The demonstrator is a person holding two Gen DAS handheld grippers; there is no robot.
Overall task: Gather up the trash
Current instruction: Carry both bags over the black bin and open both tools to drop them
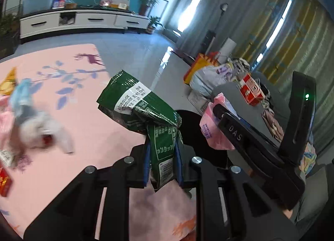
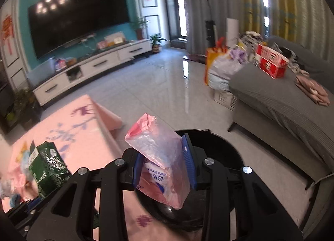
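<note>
The left gripper (image 1: 162, 161) hangs above the pink table (image 1: 87, 132), clamped on a crumpled green wrapper (image 1: 146, 111) whose long axis runs up and far-left. The right gripper (image 2: 165, 163) grips a translucent pink bag (image 2: 160, 157), upright and tilted slightly left, over the black bin (image 2: 221, 153) at the table's right.

Big black TV (image 2: 77, 15) hanging on teal wall (image 2: 25, 32), far ahead-left of right gripper. White TV cabinet (image 2: 94, 67) standing beneath it, potted plant (image 2: 155, 42) sitting at its right end. Grey sofa (image 2: 281, 103) stretching ahead-right of gripper, carrying red carton (image 2: 270, 61) and folded pink cloth (image 2: 313, 90). Filled bags (image 2: 221, 70) leaning by sofa's near end. Glossy floor tiles (image 2: 162, 86) reflecting window light. Striped curtains (image 2: 292, 1) hanging behind sofa.
</note>
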